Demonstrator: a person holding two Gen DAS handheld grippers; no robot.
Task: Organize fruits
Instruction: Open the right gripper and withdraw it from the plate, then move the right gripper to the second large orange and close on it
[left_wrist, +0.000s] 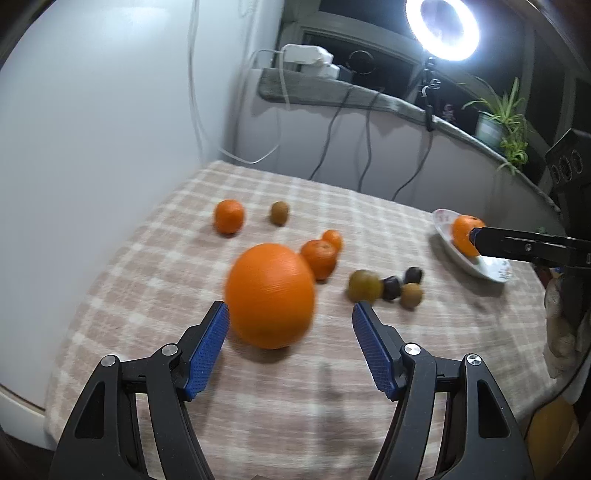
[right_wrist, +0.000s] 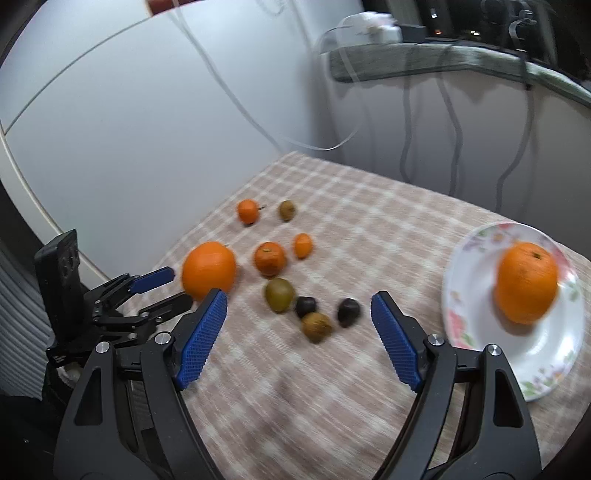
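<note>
Fruit is scattered on a checked cloth over the bench (right_wrist: 369, 229), and one orange (right_wrist: 526, 282) is already set in the flowered plate (right_wrist: 480, 243) at the right, which suggests the plate is meant as the collecting place for the oranges. The left tongs (left_wrist: 290, 321) are held apart, nothing clamped, with the large orange (left_wrist: 269, 295) just ahead of the left pad; whether that pad touches it cannot be told through the blur. Such a spread seems chosen to straddle that wide fruit. The right tongs (right_wrist: 299, 314) are likewise apart and empty, aimed at the cluster of kiwis (right_wrist: 279, 294) and dark fruits (right_wrist: 348, 312) mid-cloth. The large orange is nearly round, so no real long axis is offered; its stem end cannot be made out in the left view. Smaller mandarins (right_wrist: 269, 258) lie beyond.
</note>
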